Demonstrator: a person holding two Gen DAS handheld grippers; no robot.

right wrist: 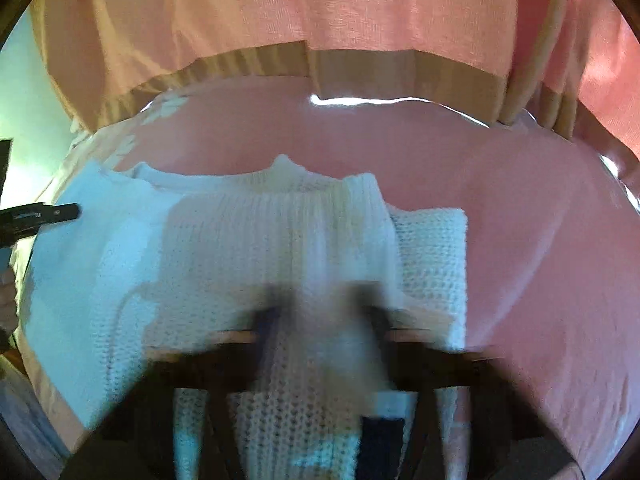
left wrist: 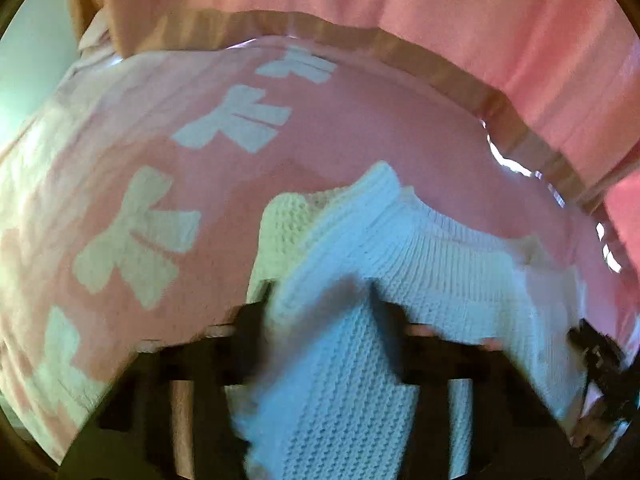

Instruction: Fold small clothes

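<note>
Both claws, left point(left wrist: 320, 300) and right point(right wrist: 320, 304), pinch the white knit sweater point(right wrist: 280, 232)'s near edge. Held so, likely to fold it toward the ribbed collar point(right wrist: 320, 192).

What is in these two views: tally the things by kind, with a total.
White knit sweater: 1
Pink cloth with white bows, under it: 1
Pink curtain behind: 1
Grippers: 2, the left gripper and the right gripper
Total: 5

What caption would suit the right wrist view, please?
Right gripper pinching a white knit sweater on a pink cloth.
</note>
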